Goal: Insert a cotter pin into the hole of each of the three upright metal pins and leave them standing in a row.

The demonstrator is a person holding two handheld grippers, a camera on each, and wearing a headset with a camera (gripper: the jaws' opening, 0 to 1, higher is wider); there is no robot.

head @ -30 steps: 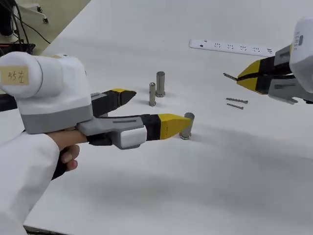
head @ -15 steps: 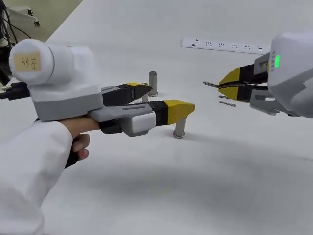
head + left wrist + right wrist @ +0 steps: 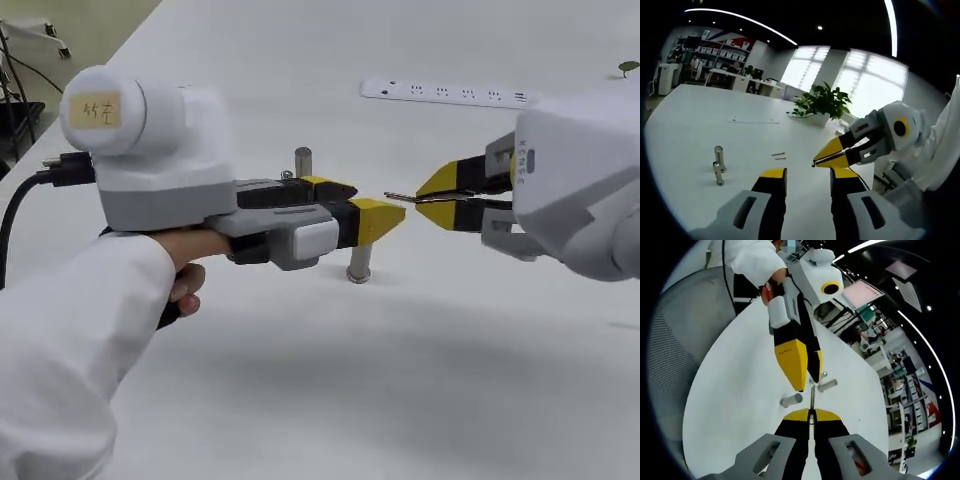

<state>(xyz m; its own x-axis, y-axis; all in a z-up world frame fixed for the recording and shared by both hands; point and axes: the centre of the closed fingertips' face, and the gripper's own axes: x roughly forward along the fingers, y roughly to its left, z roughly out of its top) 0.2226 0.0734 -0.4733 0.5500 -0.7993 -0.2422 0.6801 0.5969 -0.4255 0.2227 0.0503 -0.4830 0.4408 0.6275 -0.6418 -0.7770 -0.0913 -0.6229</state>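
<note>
Right gripper, clamping a cotter pin, has neared the released left gripper; its label unreadable.

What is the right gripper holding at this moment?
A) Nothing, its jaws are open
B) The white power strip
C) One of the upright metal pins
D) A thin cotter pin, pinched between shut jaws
D: the right gripper has its jaws closed on a thin cotter pin, whose free end sticks out toward the open left gripper.
</note>
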